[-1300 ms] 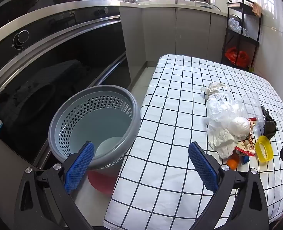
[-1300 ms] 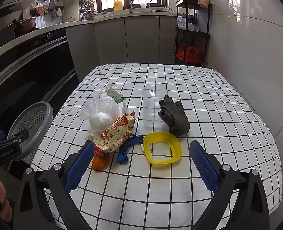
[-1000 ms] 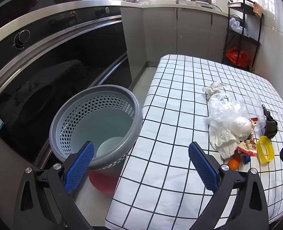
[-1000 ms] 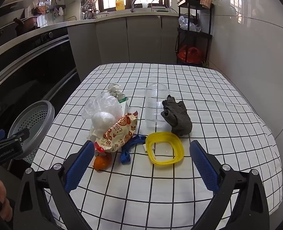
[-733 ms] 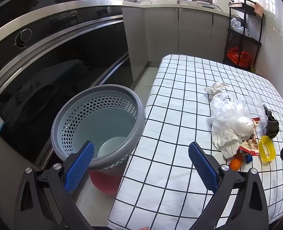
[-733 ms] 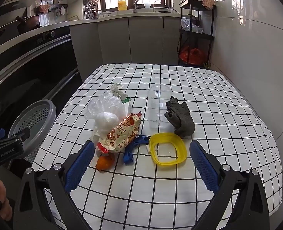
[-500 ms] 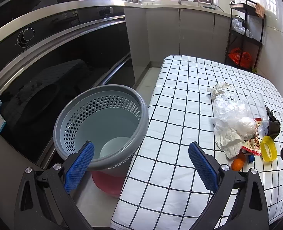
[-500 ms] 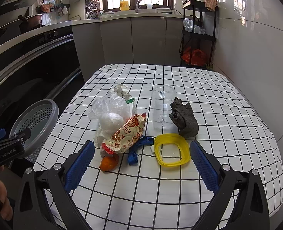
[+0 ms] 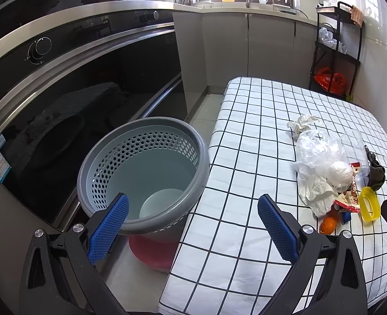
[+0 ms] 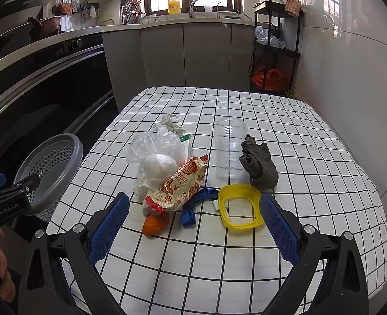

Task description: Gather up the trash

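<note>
A pile of trash lies on the checked tablecloth (image 10: 246,257): a clear plastic bag (image 10: 155,152), a snack wrapper (image 10: 181,183), an orange peel (image 10: 155,223), a blue strip (image 10: 191,211), a yellow ring lid (image 10: 239,208), a clear cup (image 10: 230,151), a grey rag (image 10: 260,166) and crumpled paper (image 10: 171,123). A grey perforated basket (image 9: 143,173) stands left of the table, with a white bowl (image 9: 162,202) inside. My left gripper (image 9: 192,225) is open and empty over the basket's near rim. My right gripper (image 10: 193,224) is open and empty, just short of the pile.
A black oven front and steel counter (image 9: 62,60) run along the left. A black shelf rack (image 10: 275,44) with a red bag stands at the back right. A tiled wall (image 10: 351,78) borders the table's right side. The basket rests on a red base (image 9: 154,252).
Both grippers have drawn back and risen a little, so the basket and the trash pile sit farther off. Both stay open. Nothing on the table has moved.
</note>
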The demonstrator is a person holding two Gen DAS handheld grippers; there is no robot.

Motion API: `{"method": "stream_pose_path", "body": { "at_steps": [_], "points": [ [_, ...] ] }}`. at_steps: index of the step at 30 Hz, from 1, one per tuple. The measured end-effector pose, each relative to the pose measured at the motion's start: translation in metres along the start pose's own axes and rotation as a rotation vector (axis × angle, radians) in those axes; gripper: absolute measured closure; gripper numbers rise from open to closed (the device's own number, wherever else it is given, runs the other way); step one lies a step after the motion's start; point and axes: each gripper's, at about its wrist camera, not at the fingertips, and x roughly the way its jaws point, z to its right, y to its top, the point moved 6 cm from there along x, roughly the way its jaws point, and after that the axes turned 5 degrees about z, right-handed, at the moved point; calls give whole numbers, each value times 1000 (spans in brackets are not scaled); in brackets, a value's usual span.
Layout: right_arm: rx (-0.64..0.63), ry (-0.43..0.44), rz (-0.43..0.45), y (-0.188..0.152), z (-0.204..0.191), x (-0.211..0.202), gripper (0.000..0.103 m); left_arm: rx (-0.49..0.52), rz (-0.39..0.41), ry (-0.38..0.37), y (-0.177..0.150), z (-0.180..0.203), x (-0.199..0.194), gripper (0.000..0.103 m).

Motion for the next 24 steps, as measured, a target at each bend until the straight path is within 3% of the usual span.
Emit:
{"method": "stream_pose_path", "body": {
  "at_steps": [14,24],
  "points": [
    [1,2,-3,0,-2,1,8,3,0,2,2,-8,0,6],
    [6,7,-4,-1,0,1,8,8,0,6,-2,6,0,6]
  ]
}}
